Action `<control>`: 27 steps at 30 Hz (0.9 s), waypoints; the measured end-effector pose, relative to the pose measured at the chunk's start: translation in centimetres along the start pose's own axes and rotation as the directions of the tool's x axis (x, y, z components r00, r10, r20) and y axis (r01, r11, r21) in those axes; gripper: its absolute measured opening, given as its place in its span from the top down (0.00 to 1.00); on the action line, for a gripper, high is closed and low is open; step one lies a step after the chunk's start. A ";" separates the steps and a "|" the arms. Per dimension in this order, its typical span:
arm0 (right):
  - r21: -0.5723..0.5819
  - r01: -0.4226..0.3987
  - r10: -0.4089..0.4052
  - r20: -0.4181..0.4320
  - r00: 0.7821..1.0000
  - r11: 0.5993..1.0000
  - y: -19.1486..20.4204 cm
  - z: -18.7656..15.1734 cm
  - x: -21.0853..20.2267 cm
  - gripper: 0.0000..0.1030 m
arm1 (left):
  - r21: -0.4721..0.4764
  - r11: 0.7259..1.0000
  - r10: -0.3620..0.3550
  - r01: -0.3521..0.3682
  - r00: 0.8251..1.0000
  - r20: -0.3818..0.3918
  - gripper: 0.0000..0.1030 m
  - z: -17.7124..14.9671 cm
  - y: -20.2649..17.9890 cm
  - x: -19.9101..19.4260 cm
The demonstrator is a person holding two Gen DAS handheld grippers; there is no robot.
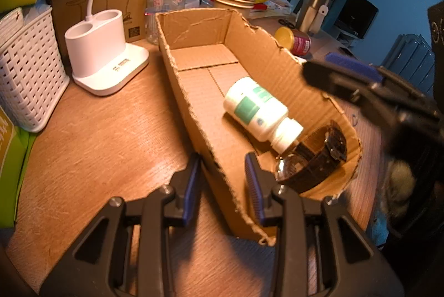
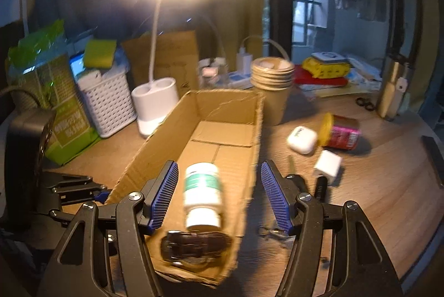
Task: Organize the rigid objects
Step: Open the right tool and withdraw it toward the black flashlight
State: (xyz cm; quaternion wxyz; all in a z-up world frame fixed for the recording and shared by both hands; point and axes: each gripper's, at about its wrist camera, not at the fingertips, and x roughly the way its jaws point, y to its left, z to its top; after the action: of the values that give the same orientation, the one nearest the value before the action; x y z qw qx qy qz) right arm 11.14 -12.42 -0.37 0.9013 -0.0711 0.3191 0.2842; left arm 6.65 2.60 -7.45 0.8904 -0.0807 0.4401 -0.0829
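Observation:
An open cardboard box [image 1: 194, 103] lies on the wooden desk; it also shows in the right wrist view [image 2: 155, 141]. Inside lie a white pill bottle with a green label [image 1: 258, 111] [image 2: 202, 186] and a dark-strapped wristwatch [image 1: 310, 164] [image 2: 194, 244] at the near end. My left gripper [image 1: 223, 183] straddles the box's near side wall, jaws apart, not visibly pinching it. My right gripper [image 2: 219, 194] is open and empty above the box, the bottle between its fingers' line of sight. It also shows in the left wrist view [image 1: 341, 72].
On the desk right of the box lie a white earbud case [image 2: 302, 139], a white charger cube [image 2: 328, 164], a yellow-lidded can [image 2: 342, 132] and scissors [image 2: 366, 103]. A white lamp base [image 1: 102, 53], a white basket [image 1: 27, 69] and stacked paper cups [image 2: 272, 80] stand behind.

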 end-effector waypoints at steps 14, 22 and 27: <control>0.122 0.175 -0.178 0.012 0.984 0.977 -7.4 -0.8 -1.7 0.36 | 0.000 1.000 0.000 0.000 1.000 0.000 0.66 0.0 0.0 0.0; 0.140 0.241 -0.239 -0.027 0.971 0.960 -9.5 -2.0 -0.4 0.36 | 0.000 1.000 0.000 0.000 1.000 0.000 0.66 0.0 0.0 0.0; 0.139 0.252 -0.245 -0.061 0.968 0.958 -9.8 -2.6 0.8 0.36 | 0.000 1.000 0.000 0.000 1.000 0.001 0.66 0.0 0.0 0.0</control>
State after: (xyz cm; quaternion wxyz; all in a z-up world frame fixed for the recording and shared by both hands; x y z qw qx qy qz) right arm 15.68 -20.98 -3.45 0.9255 -0.0506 0.3470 0.1431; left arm 6.62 2.58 -7.47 0.8906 -0.0808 0.4399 -0.0827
